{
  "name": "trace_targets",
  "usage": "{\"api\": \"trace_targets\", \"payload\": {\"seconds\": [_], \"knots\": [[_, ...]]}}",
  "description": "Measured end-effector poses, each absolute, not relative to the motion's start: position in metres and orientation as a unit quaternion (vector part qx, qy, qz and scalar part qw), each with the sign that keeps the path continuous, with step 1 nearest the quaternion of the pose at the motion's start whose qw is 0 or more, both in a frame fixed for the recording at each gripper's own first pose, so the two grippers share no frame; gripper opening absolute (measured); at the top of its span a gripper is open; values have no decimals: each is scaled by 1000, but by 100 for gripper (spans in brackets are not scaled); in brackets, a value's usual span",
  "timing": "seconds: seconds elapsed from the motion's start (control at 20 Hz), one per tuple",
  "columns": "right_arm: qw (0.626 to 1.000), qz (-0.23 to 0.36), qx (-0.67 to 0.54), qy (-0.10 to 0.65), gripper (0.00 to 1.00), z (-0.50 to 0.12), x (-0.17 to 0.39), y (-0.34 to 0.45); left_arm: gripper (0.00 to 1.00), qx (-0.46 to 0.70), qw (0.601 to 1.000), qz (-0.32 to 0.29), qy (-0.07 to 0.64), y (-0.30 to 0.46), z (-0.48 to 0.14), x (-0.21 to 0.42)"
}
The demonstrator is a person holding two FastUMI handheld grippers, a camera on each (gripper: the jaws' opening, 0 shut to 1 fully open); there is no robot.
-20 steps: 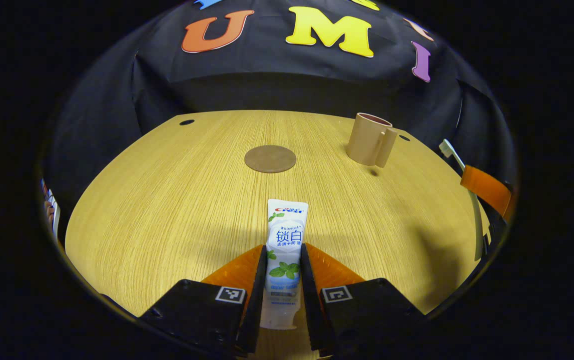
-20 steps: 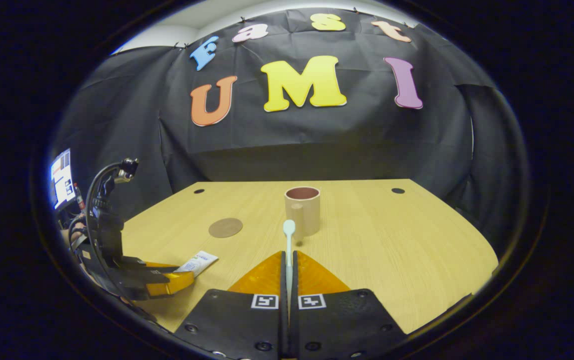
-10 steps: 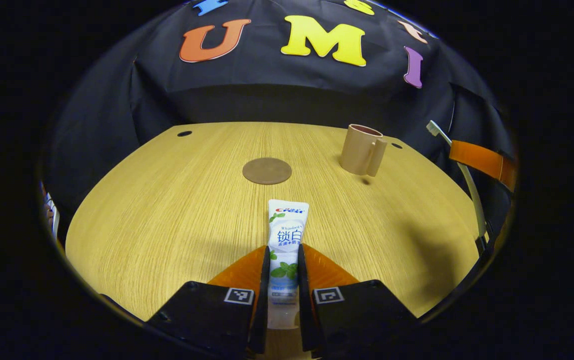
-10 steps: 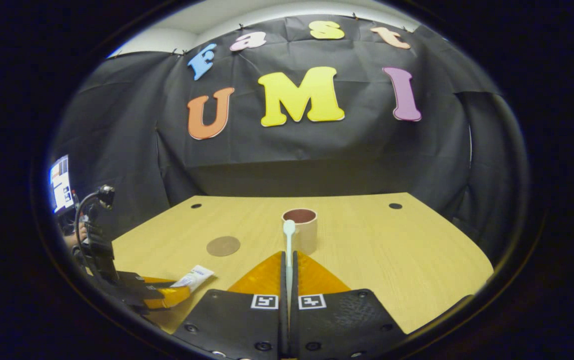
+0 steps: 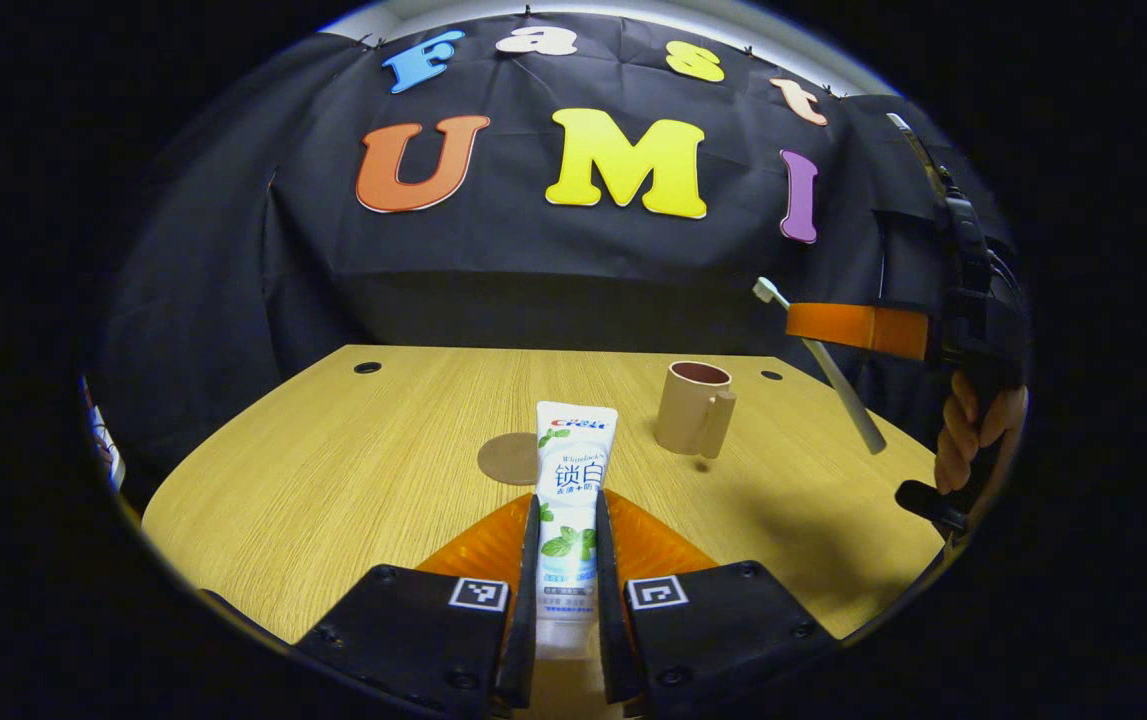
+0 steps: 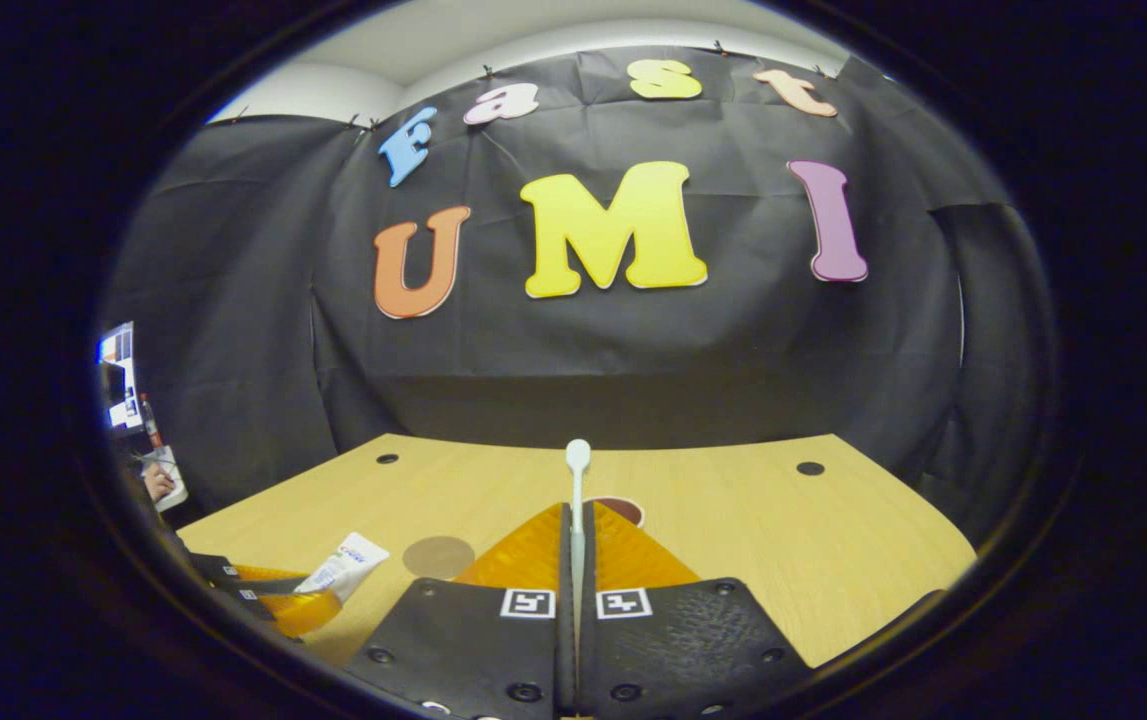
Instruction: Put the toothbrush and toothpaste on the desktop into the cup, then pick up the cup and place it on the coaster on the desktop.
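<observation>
Setting: recording booth inside an office or lab. Black cloth wall (image 6: 633, 350), wooden desktop (image 5: 353, 480) with cable holes, computer monitor (image 6: 116, 375) at edge.

left tongs (image 5: 567, 560) clamped, raised off desk, right tongs (image 6: 578, 560) clamped, held high

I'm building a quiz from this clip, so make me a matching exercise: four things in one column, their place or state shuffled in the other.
Things:
1. white toothpaste tube
2. pale slim toothbrush
3. beige handled cup
4. round brown coaster

States:
A. lies flat and bare on the wooden desktop
B. clamped in the right gripper
C. stands upright on the desktop, nothing seen inside
D. clamped in the left gripper

Pairs: 1-D, 2-B, 3-C, 4-A
</observation>
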State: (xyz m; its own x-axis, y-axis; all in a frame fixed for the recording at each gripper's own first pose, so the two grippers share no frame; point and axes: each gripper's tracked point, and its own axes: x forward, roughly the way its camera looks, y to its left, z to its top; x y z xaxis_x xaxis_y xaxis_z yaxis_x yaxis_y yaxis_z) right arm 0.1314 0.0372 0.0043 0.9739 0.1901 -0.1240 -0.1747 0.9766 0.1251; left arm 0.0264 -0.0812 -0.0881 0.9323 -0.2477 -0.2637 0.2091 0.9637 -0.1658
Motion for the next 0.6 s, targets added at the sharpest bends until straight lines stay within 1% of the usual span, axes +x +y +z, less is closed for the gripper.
{"api": "trace_targets", "payload": {"seconds": [0.15,0.3,0.6], "knots": [[988,105,90,63,0,11,167,39,29,-75,980,-121,139,-85,-81,36],[991,102,79,39,0,19,209,33,29,-68,980,-123,138,-84,-81,46],[991,119,68,15,0,24,272,44,29,-66,981,-125,133,-84,-76,63]]}}
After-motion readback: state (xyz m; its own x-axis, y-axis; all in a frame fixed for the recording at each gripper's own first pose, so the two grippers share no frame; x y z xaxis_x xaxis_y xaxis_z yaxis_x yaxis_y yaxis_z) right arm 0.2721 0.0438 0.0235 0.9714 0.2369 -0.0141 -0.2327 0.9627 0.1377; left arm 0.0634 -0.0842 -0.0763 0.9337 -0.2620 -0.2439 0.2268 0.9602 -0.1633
